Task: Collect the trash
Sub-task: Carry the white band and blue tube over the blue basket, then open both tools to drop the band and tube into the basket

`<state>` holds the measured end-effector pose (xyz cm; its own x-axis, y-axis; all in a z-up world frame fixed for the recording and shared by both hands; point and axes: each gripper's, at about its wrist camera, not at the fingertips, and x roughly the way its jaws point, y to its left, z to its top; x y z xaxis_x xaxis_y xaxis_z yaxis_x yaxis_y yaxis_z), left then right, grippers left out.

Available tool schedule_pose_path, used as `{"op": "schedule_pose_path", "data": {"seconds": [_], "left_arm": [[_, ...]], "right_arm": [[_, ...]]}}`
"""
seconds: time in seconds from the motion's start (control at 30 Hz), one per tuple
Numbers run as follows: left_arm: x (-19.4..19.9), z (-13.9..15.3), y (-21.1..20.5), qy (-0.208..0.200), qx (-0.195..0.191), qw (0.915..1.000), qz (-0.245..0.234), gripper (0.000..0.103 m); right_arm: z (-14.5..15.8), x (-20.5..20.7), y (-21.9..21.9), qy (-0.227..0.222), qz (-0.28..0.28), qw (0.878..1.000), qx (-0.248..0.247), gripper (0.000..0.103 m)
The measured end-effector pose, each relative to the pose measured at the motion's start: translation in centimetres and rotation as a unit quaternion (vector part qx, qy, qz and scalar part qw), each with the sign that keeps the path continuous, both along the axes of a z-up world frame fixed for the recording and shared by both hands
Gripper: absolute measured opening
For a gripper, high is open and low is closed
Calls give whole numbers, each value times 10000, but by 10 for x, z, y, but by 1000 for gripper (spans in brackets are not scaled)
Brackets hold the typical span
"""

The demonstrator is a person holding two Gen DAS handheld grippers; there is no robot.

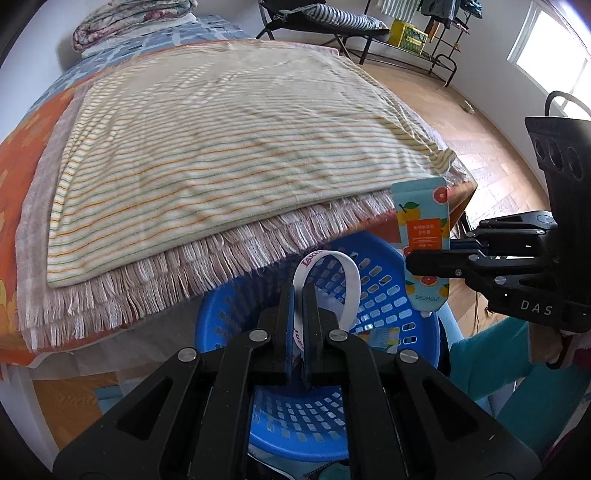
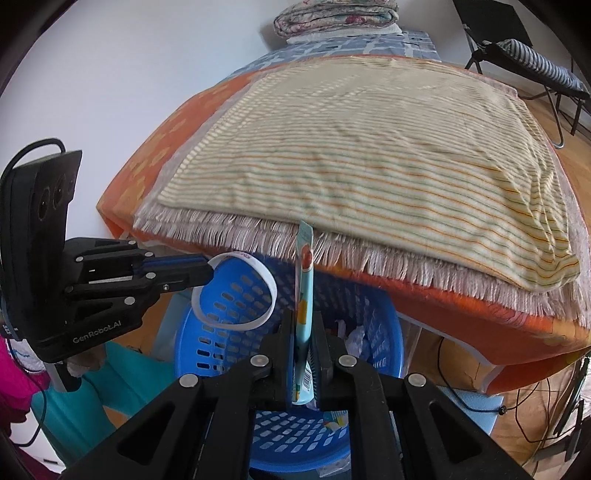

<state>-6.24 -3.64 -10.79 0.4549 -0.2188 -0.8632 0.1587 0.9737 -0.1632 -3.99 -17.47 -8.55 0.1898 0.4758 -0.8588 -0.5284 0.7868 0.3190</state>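
A blue perforated basket (image 1: 388,295) (image 2: 229,314) stands on the floor at the table's near edge, with crumpled wrappers inside. My left gripper (image 1: 301,291) (image 2: 210,271) hangs over its rim, shut on a white paper band (image 1: 351,280) (image 2: 258,280) with red lettering that loops out in front. My right gripper (image 2: 304,325) (image 1: 408,264) is over the basket too, shut on a flat light-blue sachet (image 2: 306,280) (image 1: 424,236) printed with oranges, which stands upright between the pads.
A striped towel (image 1: 229,147) on a fringed cloth (image 1: 184,280) covers the orange table beside the basket. Folded bedding (image 1: 129,22) lies at the far end. A folding chair (image 1: 332,22) and rack stand on the wooden floor (image 1: 480,129). Cables (image 2: 535,406) trail under the table.
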Motion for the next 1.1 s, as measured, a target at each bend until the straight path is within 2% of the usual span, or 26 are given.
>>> {"op": "schedule_pose_path", "data": {"seconds": [0.13, 0.27, 0.33, 0.4, 0.47, 0.5, 0.57, 0.63, 0.7, 0.87, 0.9, 0.97, 1.03, 1.1], "left_arm": [[0, -5, 2, 106, -16, 9999, 53, 1], [3, -8, 5, 196, -20, 9997, 110, 2], [3, -10, 5, 247, -14, 9996, 117, 4], [4, -12, 5, 287, -10, 9995, 134, 9], [4, -13, 5, 288, -9, 9995, 156, 23], [4, -13, 6, 272, -11, 9995, 176, 27], [4, -10, 9, 228, -28, 9994, 248, 39], [5, -8, 12, 194, -59, 9993, 308, 40], [6, -6, 16, 168, -74, 9992, 369, 40], [8, -2, 21, 132, -99, 9987, 484, 41], [8, -1, 22, 124, -100, 9986, 500, 43], [9, 3, 23, 71, -109, 9984, 550, 56], [10, 7, 24, -8, -128, 9982, 583, 57], [11, 11, 25, -60, -123, 9981, 600, 57]], "right_arm": [[-2, -1, 1, 5, 34, 10000, -39, 8], [-3, -1, 3, 13, 35, 10000, -57, 22], [-4, -2, 5, 14, 43, 10000, -69, 23], [-4, -2, 5, -3, 40, 10000, -88, 27], [-3, -2, 5, -28, 25, 9999, -99, 28], [-3, -2, 4, -43, 14, 9999, -109, 29], [-2, -1, 3, -72, -22, 9999, -135, 40], [-1, -1, 2, -118, -56, 9998, -156, 53], [1, -1, 2, -164, -65, 9997, -183, 56], [4, -1, 1, -294, -114, 9992, -263, 71], [5, 0, 1, -307, -133, 9991, -269, 71], [6, 2, -1, -331, -188, 9989, -287, 75], [8, 4, -2, -363, -251, 9986, -287, 82], [11, 5, -5, -429, -322, 9982, -259, 84]]}}
